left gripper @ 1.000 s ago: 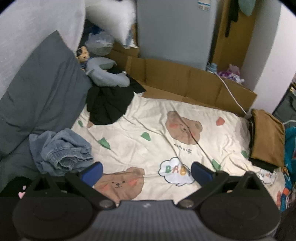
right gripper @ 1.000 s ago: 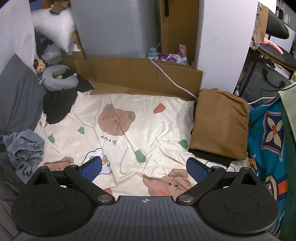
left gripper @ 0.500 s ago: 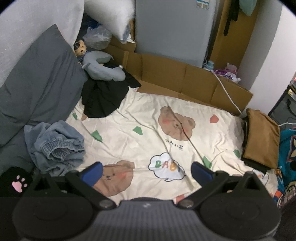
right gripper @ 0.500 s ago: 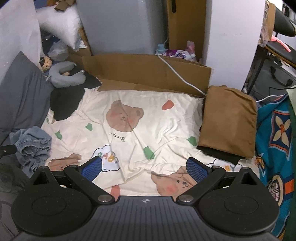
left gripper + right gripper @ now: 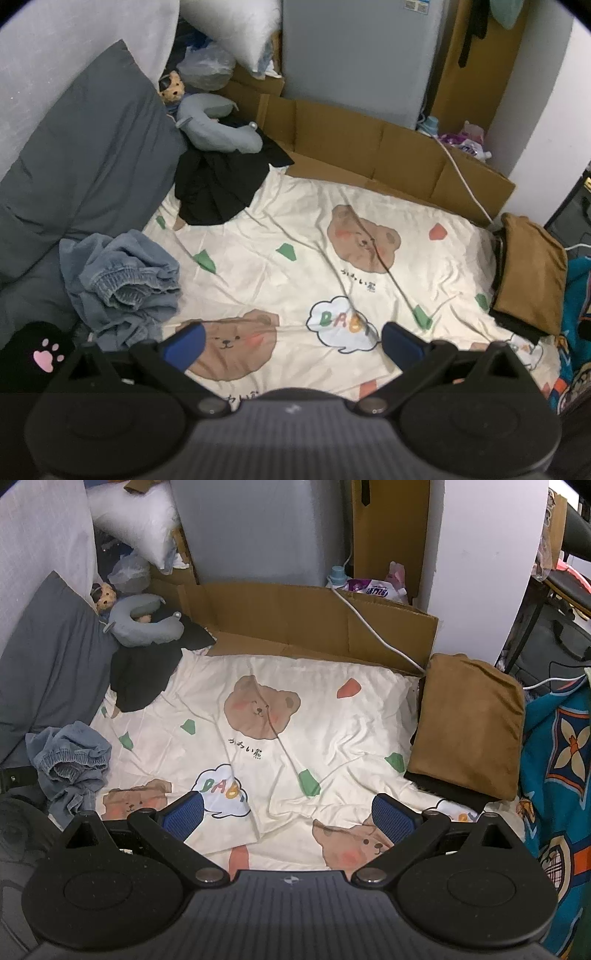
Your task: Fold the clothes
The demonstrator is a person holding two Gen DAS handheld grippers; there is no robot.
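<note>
Black grippers [image 5: 291,345], blue ribbed fingertip pads [image 5: 183,814].

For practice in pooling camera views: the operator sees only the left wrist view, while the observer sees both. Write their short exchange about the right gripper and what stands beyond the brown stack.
Operator: Is the right gripper holding any clothes?
Observer: No. The right gripper is open and empty, over the sheet.
Operator: What is behind the brown stack, past the edge of my frame?
Observer: Beyond the brown stack and to its right there is a chair with a black bag under it.
</note>
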